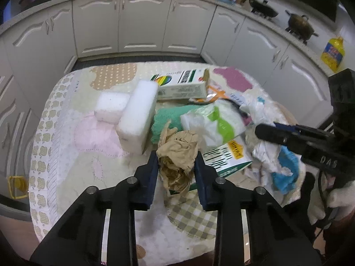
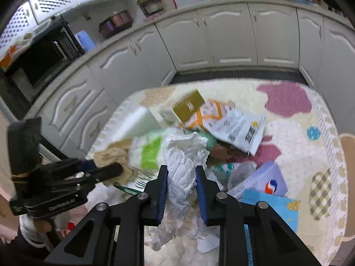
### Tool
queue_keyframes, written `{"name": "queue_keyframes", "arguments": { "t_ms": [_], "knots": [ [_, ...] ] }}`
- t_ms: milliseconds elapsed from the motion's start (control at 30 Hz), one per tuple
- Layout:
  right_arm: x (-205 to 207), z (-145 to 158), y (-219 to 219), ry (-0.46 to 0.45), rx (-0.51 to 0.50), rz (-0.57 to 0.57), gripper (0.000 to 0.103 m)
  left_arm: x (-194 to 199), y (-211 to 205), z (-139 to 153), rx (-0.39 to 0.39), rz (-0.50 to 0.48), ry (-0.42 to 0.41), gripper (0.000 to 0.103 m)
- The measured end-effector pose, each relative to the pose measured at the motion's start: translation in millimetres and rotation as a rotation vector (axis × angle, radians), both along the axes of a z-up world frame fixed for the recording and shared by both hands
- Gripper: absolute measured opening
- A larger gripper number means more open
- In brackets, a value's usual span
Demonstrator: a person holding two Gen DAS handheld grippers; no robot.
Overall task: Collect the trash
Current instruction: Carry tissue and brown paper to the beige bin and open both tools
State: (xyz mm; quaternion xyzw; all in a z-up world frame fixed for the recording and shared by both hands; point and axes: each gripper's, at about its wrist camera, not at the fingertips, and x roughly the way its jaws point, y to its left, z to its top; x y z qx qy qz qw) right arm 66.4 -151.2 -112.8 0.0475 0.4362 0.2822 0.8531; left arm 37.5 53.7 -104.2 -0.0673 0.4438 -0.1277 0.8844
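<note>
Nearest to the left lens: left gripper (image 1: 176, 166), jaws pressed onto crumpled brown paper (image 1: 177, 153) from both sides. Nearest to the right lens: right gripper (image 2: 181, 182), jaws pinching a crumpled white paper (image 2: 185, 155) in the same manner. Both wads resting at the front of the trash heap on a patterned cloth (image 1: 66, 155), among two white foam blocks (image 1: 137, 113), a green towel (image 1: 165, 119), a green-and-white plastic bag (image 1: 213, 122), a carton with black stripes (image 1: 224, 157) and a purple box (image 2: 266, 177).

Possible trouble from here, as a judgement only:
- Brown paper lying partly over the striped carton, touching it; maybe dragging the carton along on lifting, then dropping it off the table edge.
- White paper long and loose, gripped only in its middle; likely to tear or slip out, or to pull thin plastic film from below.
- Soft wads compressing further under the pads, so hold becoming weak.
- Two grippers close to each other; risk of collision on lifting together.
</note>
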Motion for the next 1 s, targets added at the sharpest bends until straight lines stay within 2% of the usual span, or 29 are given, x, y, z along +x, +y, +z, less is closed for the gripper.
{"name": "queue_keyframes", "arguments": {
  "t_ms": [267, 467, 600, 700, 867, 1000],
  "knots": [
    [-15.4, 45.4, -22.8, -0.103, 0.061, -0.014, 0.023, -14.0, 0.1, 41.7, 0.008, -0.014, -0.072, 0.027],
    [-18.2, 66.7, -73.8, -0.153, 0.051, -0.119, 0.023, -8.4, -32.8, 76.5, -0.030, -0.088, -0.125, 0.027],
    [-18.5, 70.7, -115.8, -0.164, 0.025, -0.217, 0.023, 6.4, -81.4, 84.7, -0.075, -0.187, -0.114, 0.027],
    [-18.4, 67.5, -150.5, -0.159, -0.008, -0.295, 0.023, 17.8, -130.3, 87.9, -0.073, -0.275, -0.097, 0.027],
    [-8.3, 46.8, -209.5, -0.112, -0.062, -0.427, 0.023, 43.6, -201.2, 89.4, -0.054, -0.371, -0.054, 0.027],
    [4.3, 25.4, -245.0, -0.063, -0.068, -0.491, 0.023, 71.0, -255.6, 83.2, -0.045, -0.426, 0.001, 0.027]
  ]
}}
